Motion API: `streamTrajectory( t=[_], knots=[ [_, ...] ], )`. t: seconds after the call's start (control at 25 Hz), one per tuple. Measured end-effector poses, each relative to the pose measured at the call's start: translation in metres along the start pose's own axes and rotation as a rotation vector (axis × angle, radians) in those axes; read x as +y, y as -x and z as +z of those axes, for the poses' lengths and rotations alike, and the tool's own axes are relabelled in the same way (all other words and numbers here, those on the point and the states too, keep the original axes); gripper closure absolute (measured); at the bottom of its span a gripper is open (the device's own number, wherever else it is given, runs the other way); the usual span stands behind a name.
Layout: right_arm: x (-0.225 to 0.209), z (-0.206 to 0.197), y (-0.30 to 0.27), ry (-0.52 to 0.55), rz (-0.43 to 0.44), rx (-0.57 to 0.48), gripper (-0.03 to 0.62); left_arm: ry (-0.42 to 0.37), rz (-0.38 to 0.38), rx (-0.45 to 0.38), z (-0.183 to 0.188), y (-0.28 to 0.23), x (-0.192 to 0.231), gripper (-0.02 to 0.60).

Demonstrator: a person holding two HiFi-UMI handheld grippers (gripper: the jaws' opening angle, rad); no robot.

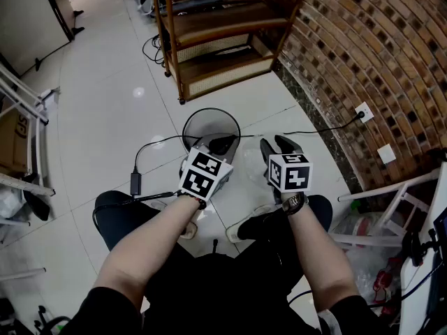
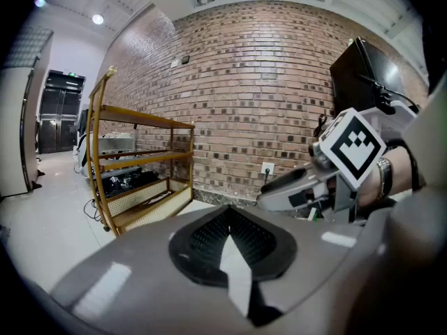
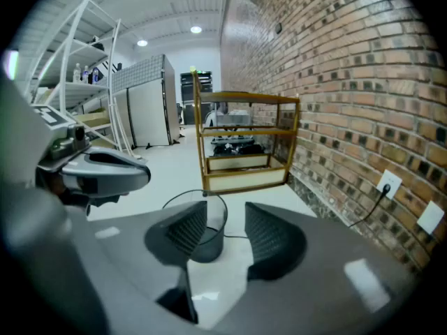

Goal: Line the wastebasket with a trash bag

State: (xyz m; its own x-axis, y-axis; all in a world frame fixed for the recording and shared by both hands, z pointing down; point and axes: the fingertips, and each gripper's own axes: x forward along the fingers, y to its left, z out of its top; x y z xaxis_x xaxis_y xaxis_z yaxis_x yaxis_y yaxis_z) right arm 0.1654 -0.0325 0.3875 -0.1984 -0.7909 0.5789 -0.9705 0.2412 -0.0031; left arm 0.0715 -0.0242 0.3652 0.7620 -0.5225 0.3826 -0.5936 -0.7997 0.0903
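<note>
A black wire-mesh wastebasket [image 1: 211, 127] stands upright on the white floor just beyond both grippers. My left gripper [image 1: 222, 144] hovers at its near rim. In the left gripper view its jaws are shut pad to pad [image 2: 230, 237] with nothing between them. My right gripper [image 1: 279, 146] is to the right of the basket with its jaws open and empty. In the right gripper view [image 3: 222, 226] the wastebasket [image 3: 204, 237] shows through the gap, a short way ahead. I cannot make out a trash bag in any view.
A wooden shelf unit [image 1: 218, 35] stands behind the basket against a curved brick wall [image 1: 363, 54]. A cable runs from a wall socket [image 1: 364, 111] along the floor, with a black adapter [image 1: 136, 183] at the left. White frames [image 1: 388, 202] stand at the right; my knees are below.
</note>
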Motion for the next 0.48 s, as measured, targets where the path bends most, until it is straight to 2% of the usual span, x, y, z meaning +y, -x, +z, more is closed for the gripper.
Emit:
streamTrajectory(
  t=[0.48],
  knots=[
    [-0.070,-0.038,-0.039,0.007,-0.114,0.158,0.388,-0.056,-0.043,0.068,-0.010,-0.061,0.000,0.578]
  ],
)
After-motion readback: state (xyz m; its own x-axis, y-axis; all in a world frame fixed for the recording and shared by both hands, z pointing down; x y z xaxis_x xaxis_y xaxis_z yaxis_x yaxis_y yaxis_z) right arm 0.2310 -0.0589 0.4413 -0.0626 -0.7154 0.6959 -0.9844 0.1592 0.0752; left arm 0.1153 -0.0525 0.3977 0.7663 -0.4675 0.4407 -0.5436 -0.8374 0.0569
